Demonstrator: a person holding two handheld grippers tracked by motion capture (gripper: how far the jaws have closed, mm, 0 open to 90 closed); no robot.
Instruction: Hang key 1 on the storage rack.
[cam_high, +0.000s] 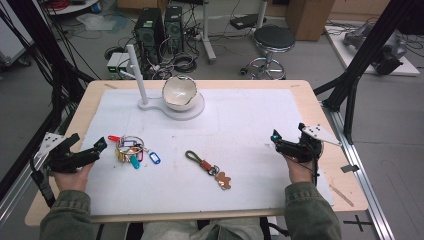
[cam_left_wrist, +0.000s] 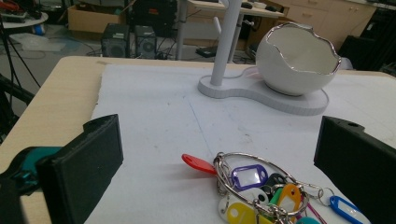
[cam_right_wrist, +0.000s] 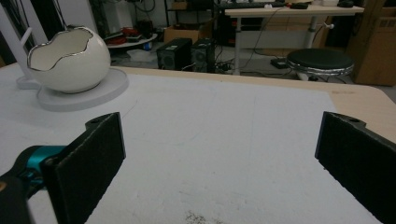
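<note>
White mat (cam_high: 240, 130) covers most of the wooden counter (cam_high: 75, 120). Key ring (cam_high: 131, 149) lies on the mat's left part: metal ring bundled with plastic tags in red, blue, yellow, orange, purple and teal; red tag sticks out to the left, blue one to the right. In the left gripper view the ring (cam_left_wrist: 261, 186) sits low between the two black jaws, touching neither. Left tongs (cam_high: 92, 150) released, jaws wide apart, just left of the ring. Right tongs (cam_high: 282, 142) also released, over bare mat at the right, well apart from everything. Keychain (cam_high: 207, 167) lies near mat centre: olive loop, brown leather strap, tan bear-shaped charm at its near end. Far side: white stand (cam_high: 150, 102) with upright post, holding a cracked-egg bowl (cam_high: 179, 92) with a silver rim. Bowl (cam_right_wrist: 67, 63) is also seen from the right gripper view, upper left.
</note>
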